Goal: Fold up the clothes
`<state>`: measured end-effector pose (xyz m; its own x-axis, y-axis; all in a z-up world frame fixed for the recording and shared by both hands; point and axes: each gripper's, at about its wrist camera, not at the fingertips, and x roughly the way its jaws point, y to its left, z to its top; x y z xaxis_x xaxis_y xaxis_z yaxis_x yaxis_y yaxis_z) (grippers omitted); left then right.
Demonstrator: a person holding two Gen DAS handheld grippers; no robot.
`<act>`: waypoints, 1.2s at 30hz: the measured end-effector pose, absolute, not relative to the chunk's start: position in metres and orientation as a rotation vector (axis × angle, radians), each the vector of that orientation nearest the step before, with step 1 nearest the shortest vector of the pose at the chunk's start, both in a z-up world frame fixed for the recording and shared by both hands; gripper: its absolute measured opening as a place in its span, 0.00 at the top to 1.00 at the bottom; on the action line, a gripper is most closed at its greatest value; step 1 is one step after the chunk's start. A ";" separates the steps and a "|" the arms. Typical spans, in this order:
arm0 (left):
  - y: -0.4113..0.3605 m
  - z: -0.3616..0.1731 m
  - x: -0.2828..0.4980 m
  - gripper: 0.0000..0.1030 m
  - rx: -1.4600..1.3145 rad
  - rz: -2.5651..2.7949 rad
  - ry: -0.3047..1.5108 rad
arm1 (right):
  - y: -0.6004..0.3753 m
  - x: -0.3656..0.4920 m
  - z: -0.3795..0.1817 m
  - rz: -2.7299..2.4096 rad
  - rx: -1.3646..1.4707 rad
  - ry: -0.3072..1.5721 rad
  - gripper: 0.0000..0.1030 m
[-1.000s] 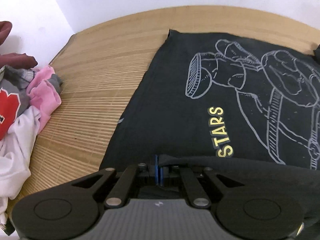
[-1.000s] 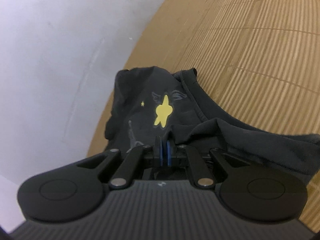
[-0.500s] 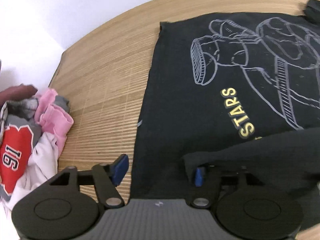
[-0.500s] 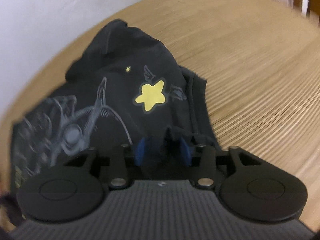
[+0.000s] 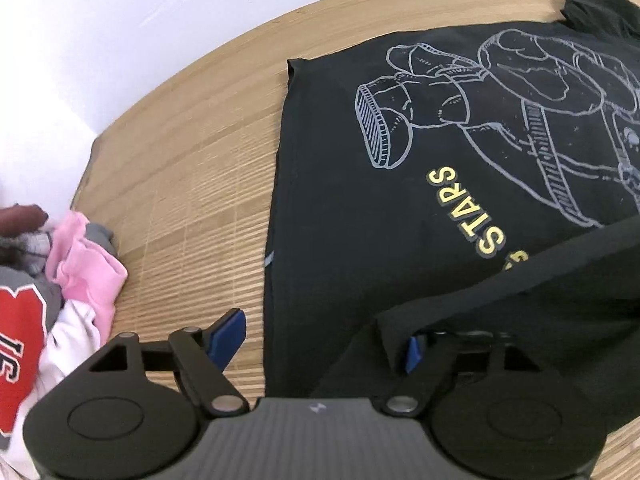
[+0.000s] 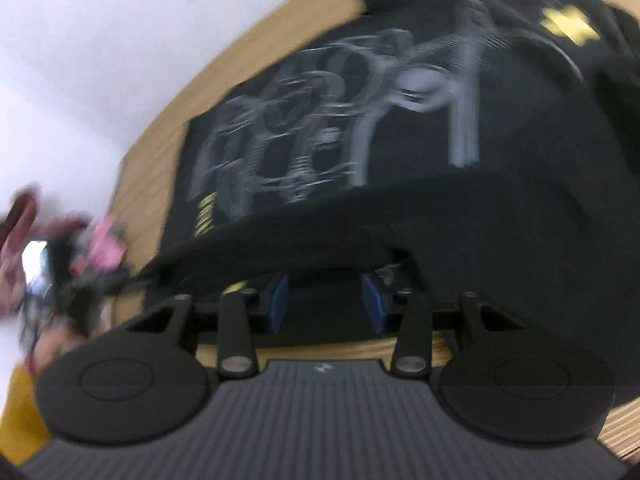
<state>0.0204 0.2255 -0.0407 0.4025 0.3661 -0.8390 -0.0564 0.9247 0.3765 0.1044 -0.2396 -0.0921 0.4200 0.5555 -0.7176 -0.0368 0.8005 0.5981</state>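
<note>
We've got the black shirt (image 5: pixel 352 216) lying print-up on the surface (image 5: pixel 192 184), its near edge folded back over itself. Both our tongs sit at that near edge: left tongs (image 5: pixel 320 340) wide open, gripping nothing, fold draped over one finger; right tongs (image 6: pixel 326 304) open too, view blurry. Clothes pile (image 5: pixel 60 280) lies left of the shirt.

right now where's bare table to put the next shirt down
Bare wood lies between the clothes pile and the black tee's left edge, and along the wall behind the tee. The pile crowds the left end; the tee covers the right.
</note>
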 end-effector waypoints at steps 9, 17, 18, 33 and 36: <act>0.231 -0.047 0.023 0.22 0.308 0.253 1.146 | -0.263 0.112 -0.129 0.159 0.825 1.058 0.74; 0.229 -0.051 0.037 0.16 0.391 0.235 1.181 | -0.223 0.157 -0.102 0.226 0.500 0.920 0.86; 0.228 -0.052 0.040 0.16 0.416 0.221 1.186 | -0.218 0.169 -0.105 0.234 0.477 0.933 0.85; 0.293 -0.039 0.086 0.13 0.017 0.190 1.377 | -0.185 0.176 -0.106 0.343 0.050 0.969 0.79; 0.285 -0.044 0.097 0.13 0.148 0.186 1.413 | -0.172 0.162 -0.105 0.385 -0.116 0.944 0.74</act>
